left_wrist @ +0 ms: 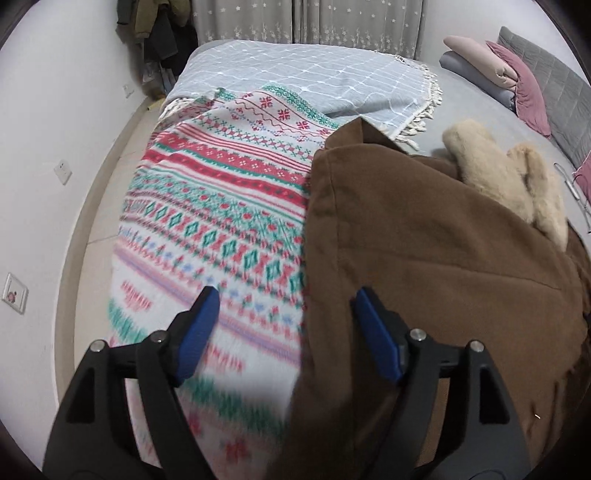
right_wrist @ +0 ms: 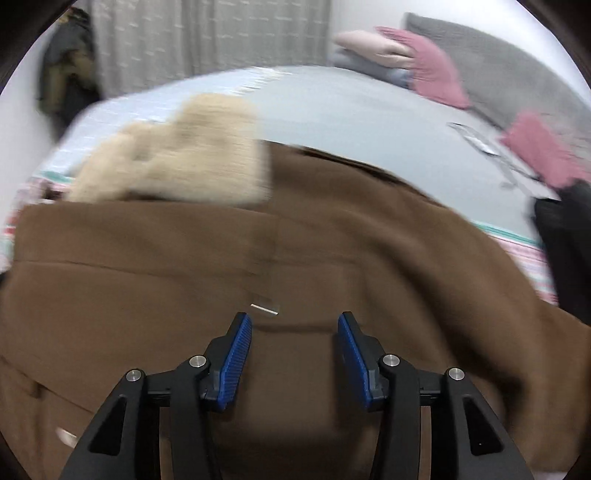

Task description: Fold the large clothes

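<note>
Both grippers, left (left_wrist: 284,306) and right (right_wrist: 295,325), stood wide apart, empty, over brown coat (right_wrist: 332,258); fur collar (right_wrist: 177,155) lay far left.

Coat (left_wrist: 424,251) on bed (left_wrist: 461,107), right of patterned blanket (left_wrist: 221,206)

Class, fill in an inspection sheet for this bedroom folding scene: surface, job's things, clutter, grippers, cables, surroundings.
Surface: bed with grey sheet, patterned blanket and pale checked throw spread on it.
Job's things: brown coat with beige fur collar, lying on the bed.
Clutter: pillows by the headboard; metal hanger.
Grippers: left gripper open over the coat's edge; right gripper open over the coat, nothing held.
Cables: nothing seen.
Surroundings: curtains, hanging clothes, wall sockets.
</note>
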A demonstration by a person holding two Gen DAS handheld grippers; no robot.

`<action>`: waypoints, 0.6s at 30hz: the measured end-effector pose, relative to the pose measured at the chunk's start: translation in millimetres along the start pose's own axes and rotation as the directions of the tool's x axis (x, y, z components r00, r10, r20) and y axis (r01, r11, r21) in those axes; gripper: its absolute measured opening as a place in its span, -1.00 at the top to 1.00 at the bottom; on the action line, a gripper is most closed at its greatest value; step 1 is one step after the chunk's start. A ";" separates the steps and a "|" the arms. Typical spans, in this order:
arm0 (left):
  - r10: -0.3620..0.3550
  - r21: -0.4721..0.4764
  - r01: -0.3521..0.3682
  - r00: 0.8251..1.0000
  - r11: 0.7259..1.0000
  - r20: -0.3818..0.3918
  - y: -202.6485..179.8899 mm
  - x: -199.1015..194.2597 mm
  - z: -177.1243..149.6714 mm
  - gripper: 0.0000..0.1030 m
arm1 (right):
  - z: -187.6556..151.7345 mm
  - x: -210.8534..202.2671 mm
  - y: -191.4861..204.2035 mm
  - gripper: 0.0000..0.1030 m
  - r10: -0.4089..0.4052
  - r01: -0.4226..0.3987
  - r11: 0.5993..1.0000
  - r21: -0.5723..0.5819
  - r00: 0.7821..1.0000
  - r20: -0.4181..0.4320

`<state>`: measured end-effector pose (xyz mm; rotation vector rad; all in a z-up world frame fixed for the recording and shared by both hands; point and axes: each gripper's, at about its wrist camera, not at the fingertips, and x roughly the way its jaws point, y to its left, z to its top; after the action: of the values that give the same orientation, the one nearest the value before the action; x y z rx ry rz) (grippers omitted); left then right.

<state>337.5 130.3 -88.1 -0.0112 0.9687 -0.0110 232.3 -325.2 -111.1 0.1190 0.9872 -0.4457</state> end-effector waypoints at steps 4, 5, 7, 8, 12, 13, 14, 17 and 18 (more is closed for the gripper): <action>-0.117 -0.026 0.117 0.993 0.993 -0.017 -3.5 -39.7 -12.6 -0.70 | -21.2 -32.1 -44.8 -0.07 -0.012 0.013 0.999 0.046 1.000 -0.007; -0.144 -0.033 0.144 0.989 0.989 -0.018 -6.1 -48.0 -15.3 -0.72 | -26.6 -45.9 -55.3 -0.12 -0.022 0.021 0.999 0.048 1.000 0.009; -0.221 -0.066 0.219 0.975 0.974 -0.022 -10.0 -65.5 -23.4 -0.75 | -36.3 -77.6 -75.9 -0.31 -0.055 0.053 0.998 0.044 0.997 0.056; -0.253 -0.083 0.250 0.967 0.965 -0.022 -11.7 -70.3 -27.2 -0.78 | -40.3 -94.5 -86.4 -0.33 -0.076 0.073 0.996 0.042 0.994 0.084; -0.383 -0.175 0.376 0.924 0.910 -0.004 -19.0 -88.9 -49.7 -0.86 | -41.9 -146.5 -119.8 -0.46 -0.199 0.194 0.980 0.049 0.967 0.160; -0.390 -0.179 0.383 0.921 0.906 -0.003 -21.6 -91.4 -54.1 -0.86 | -43.0 -157.6 -129.8 -0.51 -0.237 0.231 0.971 0.055 0.957 0.169; -0.399 -0.179 0.392 0.917 0.903 -0.008 -25.7 -93.0 -60.1 -0.87 | -42.3 -166.0 -139.4 -0.53 -0.275 0.268 0.961 0.063 0.946 0.172; -0.429 -0.176 0.416 0.902 0.892 -0.044 -36.1 -88.7 -73.4 -0.88 | -38.8 -178.6 -165.4 -0.54 -0.369 0.355 0.928 0.111 0.919 0.142; -0.444 -0.171 0.429 0.894 0.887 -0.057 -38.9 -86.2 -77.1 -0.88 | -38.5 -179.3 -172.1 -0.54 -0.388 0.372 0.919 0.128 0.912 0.131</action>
<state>224.9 92.3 -60.2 -0.3771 1.0437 -0.3568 46.7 -413.9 33.5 -0.0205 0.8349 -0.8520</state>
